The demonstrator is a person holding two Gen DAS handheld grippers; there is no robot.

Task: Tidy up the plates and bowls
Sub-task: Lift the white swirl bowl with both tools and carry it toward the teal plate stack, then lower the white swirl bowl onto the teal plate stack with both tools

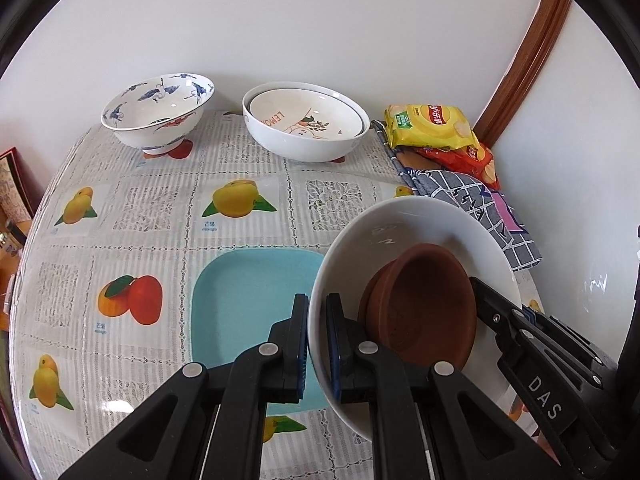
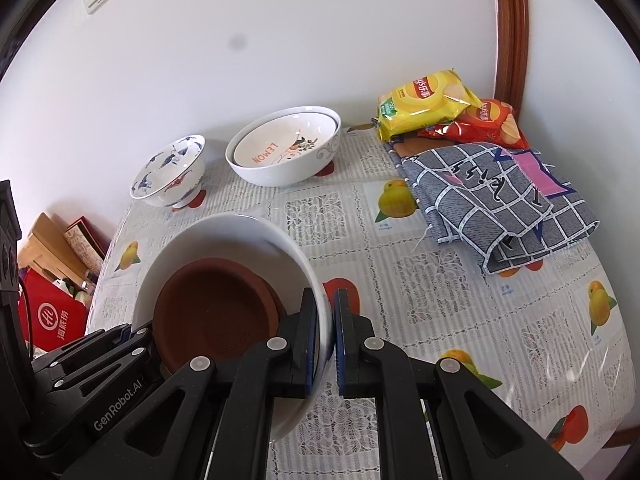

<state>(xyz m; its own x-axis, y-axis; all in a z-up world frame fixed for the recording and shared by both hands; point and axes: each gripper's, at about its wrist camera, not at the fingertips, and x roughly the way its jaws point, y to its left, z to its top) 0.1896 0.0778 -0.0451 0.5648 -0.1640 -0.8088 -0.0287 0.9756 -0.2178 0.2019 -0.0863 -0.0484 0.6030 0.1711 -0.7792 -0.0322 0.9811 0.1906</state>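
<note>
Both grippers clamp the white bowl (image 1: 416, 240): left gripper (image 1: 317, 344) pinching its left rim, right gripper (image 2: 332, 344) its right rim, brown dish (image 1: 420, 304) inside. It hangs tilted above the tabletop (image 1: 160, 208), the blue plate (image 1: 248, 292) just left and below.

The left gripper (image 1: 317, 344) was matte black plastic with two angular linkage arms, round silver pivot pins and ribbed blue pads (image 1: 332, 344) lining its fingers. The right gripper (image 2: 333, 340) was built the same way. Seen from the other camera, their sides carried white lettering: "DAS" on the right, "GenRobot.AI" on the left.
</note>
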